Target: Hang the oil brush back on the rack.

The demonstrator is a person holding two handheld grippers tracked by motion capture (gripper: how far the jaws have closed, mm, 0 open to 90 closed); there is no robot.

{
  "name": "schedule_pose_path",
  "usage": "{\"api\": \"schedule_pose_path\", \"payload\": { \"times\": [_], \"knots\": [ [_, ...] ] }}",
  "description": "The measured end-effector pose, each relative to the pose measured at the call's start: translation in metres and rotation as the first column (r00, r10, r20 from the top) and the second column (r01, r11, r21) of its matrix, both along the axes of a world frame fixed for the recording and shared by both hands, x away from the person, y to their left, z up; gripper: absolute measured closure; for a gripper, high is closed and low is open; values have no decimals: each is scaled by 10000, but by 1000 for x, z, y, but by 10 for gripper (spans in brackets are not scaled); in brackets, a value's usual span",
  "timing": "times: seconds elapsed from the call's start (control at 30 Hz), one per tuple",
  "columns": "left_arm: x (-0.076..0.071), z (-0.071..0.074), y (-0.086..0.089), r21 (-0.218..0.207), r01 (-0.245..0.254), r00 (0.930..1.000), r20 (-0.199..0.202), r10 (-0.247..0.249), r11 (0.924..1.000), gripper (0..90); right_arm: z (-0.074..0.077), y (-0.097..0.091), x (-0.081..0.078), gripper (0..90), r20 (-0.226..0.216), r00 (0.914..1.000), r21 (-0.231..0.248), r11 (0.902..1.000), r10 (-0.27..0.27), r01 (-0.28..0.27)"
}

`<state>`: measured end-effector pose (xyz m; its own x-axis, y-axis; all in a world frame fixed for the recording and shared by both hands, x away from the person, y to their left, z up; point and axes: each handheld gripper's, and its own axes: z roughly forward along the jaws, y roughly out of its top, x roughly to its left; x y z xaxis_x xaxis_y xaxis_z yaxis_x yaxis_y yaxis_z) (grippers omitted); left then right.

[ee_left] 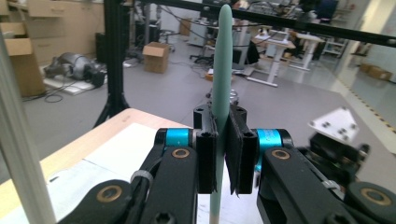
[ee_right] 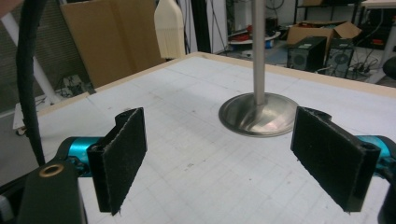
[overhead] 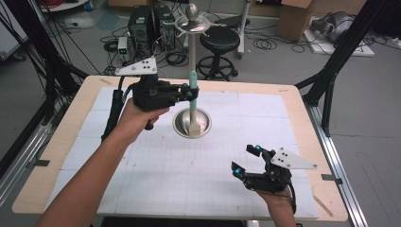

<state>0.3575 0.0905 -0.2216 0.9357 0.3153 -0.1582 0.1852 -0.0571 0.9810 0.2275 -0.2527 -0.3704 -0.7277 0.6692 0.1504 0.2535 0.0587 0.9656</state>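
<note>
Because the left claw (ee_left: 223, 154) was clamped on the handle of a pale green brush (ee_left: 221, 70), held upright just beside the metal stand (overhead: 192, 71) as if for hanging, the right claw (ee_right: 233, 161) waited released over the near right tabletop (overhead: 165, 179).

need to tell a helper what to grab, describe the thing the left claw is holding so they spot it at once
Start at the tall metal stand with the round dished base mid-table. Just beside its pole, the left claw grips a slim pale green brush, upright, cream bristles hanging down. Nothing else nearby is green.
</note>
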Motion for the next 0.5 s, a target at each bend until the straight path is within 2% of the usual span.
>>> {"api": "schedule_pose_path", "payload": {
  "times": [0.03, 0.07, 0.2, 0.5],
  "knots": [
    [0, 0, 0, 0, 0, 10000, 0, 0, 10000, 830, 0, -1, 0, 174, 5, 10000, 8, 10000, -55, 55],
    [8, 4, -4, -85, 10, 9999, -114, -11, 10000, 830, -1, -3, 0, 174, -22, 10000, -34, 10000, -55, 55],
    [21, 13, -11, 154, -201, 9998, -71, 202, 9997, 830, -2, -8, 3, 174, -57, 9998, -98, 9997, -202, 202],
    [33, 36, -27, 442, -348, 9994, 93, 344, 9984, 830, -6, -9, 6, 173, -129, 9997, -249, 9994, -226, 222]
  ]
}}
